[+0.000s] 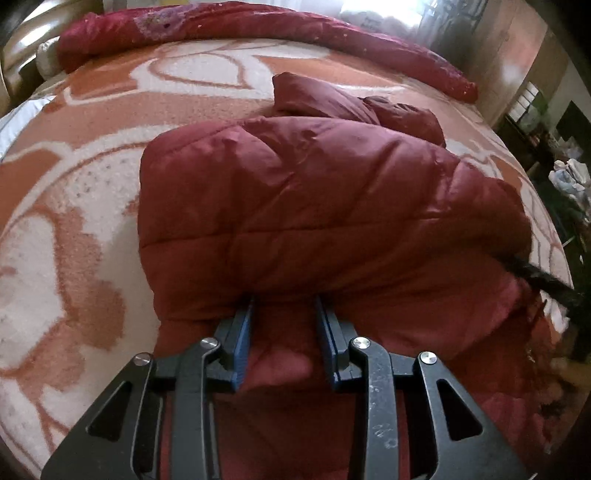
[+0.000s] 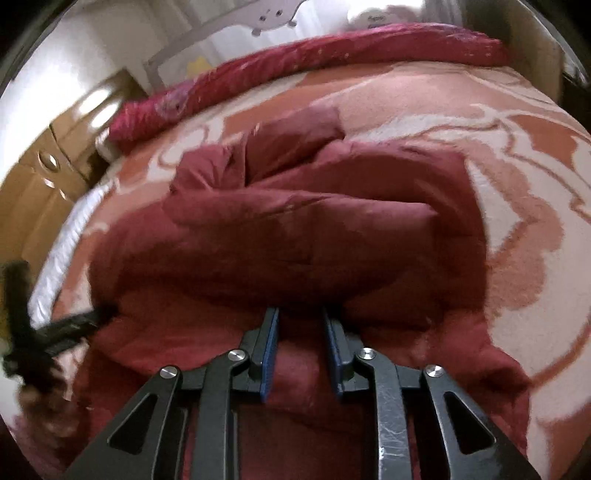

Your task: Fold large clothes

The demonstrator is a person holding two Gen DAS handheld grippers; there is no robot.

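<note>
- Dark red quilted puffer jacket (image 1: 314, 206) lies on the bed, on an orange-and-cream patterned fleece blanket (image 1: 74, 206); it looks already doubled over into a thick bundle.
- Left tongs (image 1: 283, 306): blue-padded fingers part-open, tips pushed under the overhanging folded layer, jacket fabric bunched between them. Cannot tell if they actually pinch it.
- Right tongs (image 2: 301, 317): same pose at the other side of the near edge, fingers part-open with fabric in the gap, tips hidden under the fold. Grip also unclear.
- Both sit at the near edge, probably so the thick layer can be lifted evenly and turned over away from the person.
- Sleeve (image 1: 317, 96) folded in at the far end, keeping the bundle compact.
- Rolled crimson quilt (image 1: 258, 26) lies along the far bed edge, well apart from the jacket.
- Right view is motion-blurred.
</note>
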